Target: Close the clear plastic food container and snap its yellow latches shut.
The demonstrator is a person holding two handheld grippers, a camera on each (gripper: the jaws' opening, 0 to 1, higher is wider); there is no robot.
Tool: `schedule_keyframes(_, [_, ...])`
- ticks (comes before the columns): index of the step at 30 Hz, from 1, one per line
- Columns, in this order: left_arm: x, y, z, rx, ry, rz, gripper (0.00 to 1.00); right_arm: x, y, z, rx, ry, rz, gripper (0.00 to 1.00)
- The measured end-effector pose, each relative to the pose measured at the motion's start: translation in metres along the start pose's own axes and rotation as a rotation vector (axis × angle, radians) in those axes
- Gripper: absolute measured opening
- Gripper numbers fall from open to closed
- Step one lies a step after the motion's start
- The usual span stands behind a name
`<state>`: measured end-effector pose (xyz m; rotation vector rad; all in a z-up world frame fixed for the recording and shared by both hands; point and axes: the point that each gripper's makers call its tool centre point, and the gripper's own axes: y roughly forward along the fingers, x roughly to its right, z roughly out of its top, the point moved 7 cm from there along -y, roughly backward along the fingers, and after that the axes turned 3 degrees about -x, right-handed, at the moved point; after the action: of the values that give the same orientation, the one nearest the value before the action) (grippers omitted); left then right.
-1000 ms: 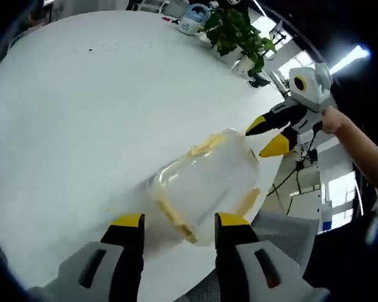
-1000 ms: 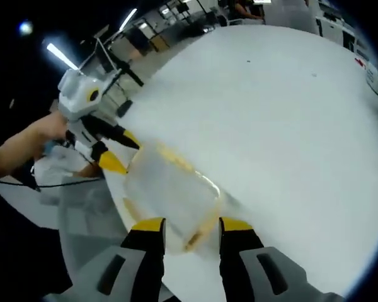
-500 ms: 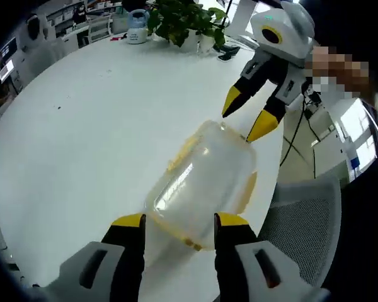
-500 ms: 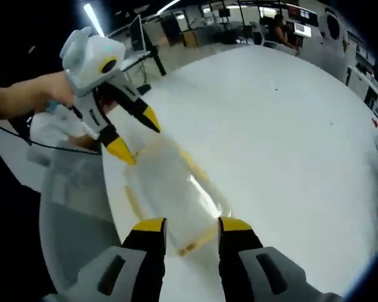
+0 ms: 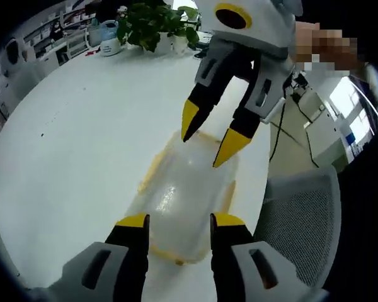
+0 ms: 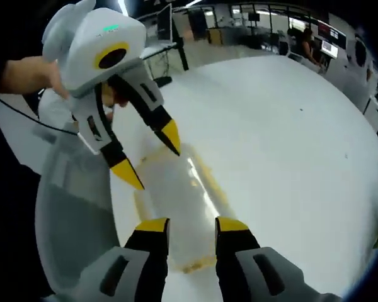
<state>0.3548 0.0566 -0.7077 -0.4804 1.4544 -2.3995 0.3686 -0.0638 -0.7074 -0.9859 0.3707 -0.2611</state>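
Because the clear plastic food container (image 5: 186, 201) looks light, thin-walled and slick, it will likely slide unless pressed downward; the yellow latches (image 5: 152, 176) along its rim are the places to push. It lies lid-on near the white table (image 5: 82, 138) edge, beside a grey mesh chair (image 5: 296, 226). Both the left gripper (image 5: 174, 220) and right gripper (image 6: 185, 221) hover spread apart over opposite ends, pinching nothing.

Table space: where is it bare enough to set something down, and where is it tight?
The white table is bare from the container out to the potted plant at its far edge. It is tight at the container, with the left gripper and right gripper over its ends and the grey chair alongside.
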Motion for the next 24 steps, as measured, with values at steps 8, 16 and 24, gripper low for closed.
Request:
schedule_keyframes(8, [0.012, 0.012, 0.007, 0.008, 0.019, -0.015, 0.35, -0.003, 0.012, 0.01, -0.01, -0.033, 0.009, 0.23])
schedule_keyframes(16, [0.02, 0.015, 0.003, -0.004, 0.059, 0.007, 0.33, 0.004, 0.018, 0.015, -0.022, -0.034, 0.002, 0.23])
schedule_keyframes(24, [0.029, 0.014, -0.003, -0.027, 0.127, 0.062, 0.35, 0.018, 0.018, 0.019, -0.009, 0.003, -0.017, 0.23])
